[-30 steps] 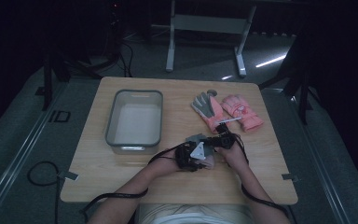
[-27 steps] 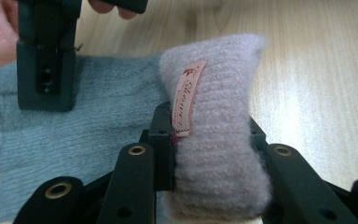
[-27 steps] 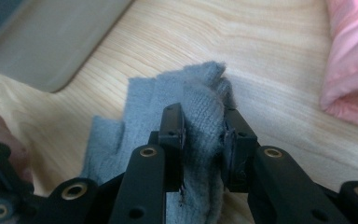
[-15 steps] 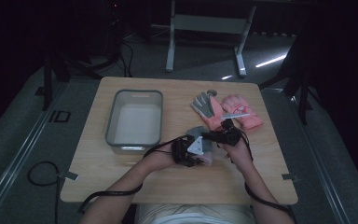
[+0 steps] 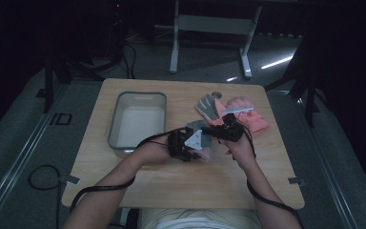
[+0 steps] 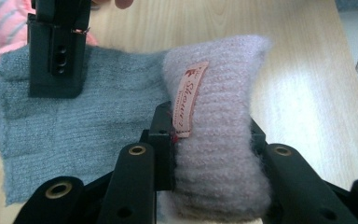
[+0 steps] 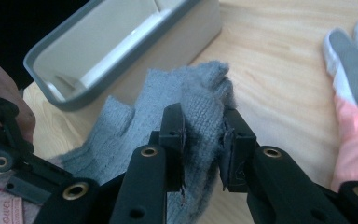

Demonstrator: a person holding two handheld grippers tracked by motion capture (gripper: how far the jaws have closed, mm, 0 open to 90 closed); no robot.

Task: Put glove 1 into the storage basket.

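grey glove [image 6: 88,126], mauve cuff [image 6: 219,116] with tag [image 6: 189,100] — mid surface, toward near edge | left gripper [image 6: 209,135] — pinching cuff | right gripper [image 7: 204,140] — pinching glove's finger end | tray [image 5: 136,119] — left side | pink gloves [image 5: 245,112] — far right corner

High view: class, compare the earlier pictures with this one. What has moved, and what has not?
The right gripper edged up-left toward the left gripper; both clamp the grey knitted glove. The left hand shifted slightly too. The grey bin and pink gloves stayed put.
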